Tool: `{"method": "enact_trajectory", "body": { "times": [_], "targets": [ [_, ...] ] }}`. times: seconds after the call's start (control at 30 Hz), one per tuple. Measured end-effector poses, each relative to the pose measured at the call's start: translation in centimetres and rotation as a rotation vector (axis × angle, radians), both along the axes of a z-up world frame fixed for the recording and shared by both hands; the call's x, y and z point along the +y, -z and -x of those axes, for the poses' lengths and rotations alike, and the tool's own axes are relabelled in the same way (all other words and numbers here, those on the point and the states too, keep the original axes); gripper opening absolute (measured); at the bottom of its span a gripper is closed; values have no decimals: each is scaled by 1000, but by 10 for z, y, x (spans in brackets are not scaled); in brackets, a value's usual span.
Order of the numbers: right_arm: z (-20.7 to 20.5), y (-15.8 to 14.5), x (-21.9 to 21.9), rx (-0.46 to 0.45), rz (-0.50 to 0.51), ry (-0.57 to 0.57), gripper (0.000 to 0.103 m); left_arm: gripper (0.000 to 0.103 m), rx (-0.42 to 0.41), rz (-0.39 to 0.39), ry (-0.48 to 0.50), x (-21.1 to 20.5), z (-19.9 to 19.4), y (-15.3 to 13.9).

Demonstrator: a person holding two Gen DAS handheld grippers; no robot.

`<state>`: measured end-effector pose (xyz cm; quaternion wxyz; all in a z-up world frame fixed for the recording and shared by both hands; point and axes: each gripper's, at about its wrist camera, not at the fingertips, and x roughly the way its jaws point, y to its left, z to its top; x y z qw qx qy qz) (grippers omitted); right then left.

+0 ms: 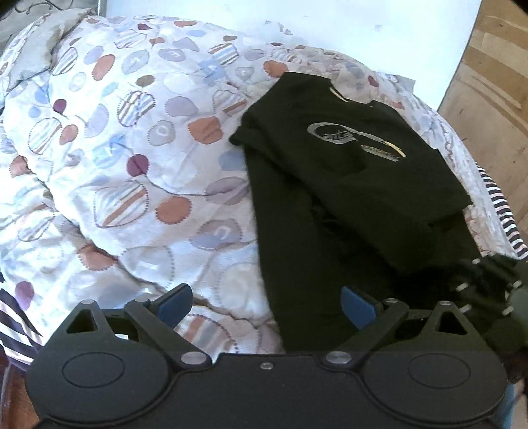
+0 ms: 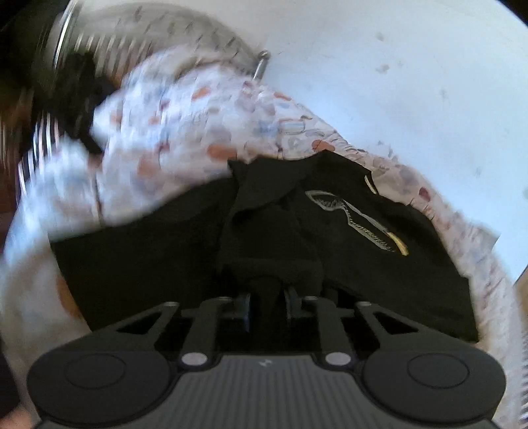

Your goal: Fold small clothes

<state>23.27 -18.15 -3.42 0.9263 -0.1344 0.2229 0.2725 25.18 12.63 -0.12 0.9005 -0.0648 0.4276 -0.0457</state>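
Note:
A black T-shirt [image 1: 356, 184] with a silver and gold chest print lies partly folded on a patterned quilt [image 1: 132, 158]. My left gripper [image 1: 267, 305] is open and empty, with its blue pads straddling the shirt's left edge near its lower part. My right gripper [image 2: 267, 308] is shut on a bunched fold of the black T-shirt [image 2: 274, 237] and holds it raised above the rest of the shirt. The right gripper also shows in the left wrist view [image 1: 488, 283] at the shirt's lower right. The right wrist view is blurred on its left side.
The quilt covers a bed next to a white wall [image 1: 363, 29]. Wooden floor [image 1: 495, 82] lies to the right. Striped fabric [image 1: 505, 214] hangs at the bed's right edge. A metal bed rail [image 2: 260, 66] shows at the far end.

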Motion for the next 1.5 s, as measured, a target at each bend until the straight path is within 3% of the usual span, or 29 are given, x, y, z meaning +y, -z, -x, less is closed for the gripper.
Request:
{"method": "enact_trajectory", "body": {
  "times": [0.07,0.17,0.27,0.3,0.47,0.57,0.67,0.73,0.87,0.97,1.07,1.2,1.33,1.43,1.5],
  "targets": [
    [-21,-20,-41,152,-326,13,13,97,-2,-13,-5,3,-3,0],
    [-51,-33,-109,272,-716,119,12,97,-4,-37,-11,4,-12,2],
    [-81,-22,-163,378,-933,218,12,97,-4,-52,-5,1,-24,5],
    [-89,-15,-177,413,-965,264,12,97,-4,-56,-1,0,-29,6],
    [-112,25,-213,528,-933,370,13,98,-12,-87,36,-10,-56,12],
    [-115,42,-219,553,-890,411,20,100,-28,-96,49,-12,-79,15],
    [-105,54,-218,552,-888,411,41,100,-61,-114,62,-14,-111,15],
    [-96,56,-219,533,-882,399,64,100,-89,-135,70,-16,-138,11],
    [-83,53,-210,453,-821,398,72,100,-176,-191,89,-31,-204,-6],
    [-68,46,-206,372,-751,404,88,100,-222,-239,137,-53,-249,-12],
    [-58,40,-198,298,-666,413,89,95,-250,-325,173,-78,-291,-8],
    [-53,35,-187,222,-614,408,86,74,-230,-390,167,-96,-339,6],
    [-53,34,-175,182,-568,380,85,53,-161,-361,162,-99,-379,25],
    [-54,39,-174,189,-564,374,85,53,-121,-279,148,-97,-398,34],
    [-55,42,-174,199,-569,371,85,53,-120,-279,131,-99,-405,35]
  ]
}}
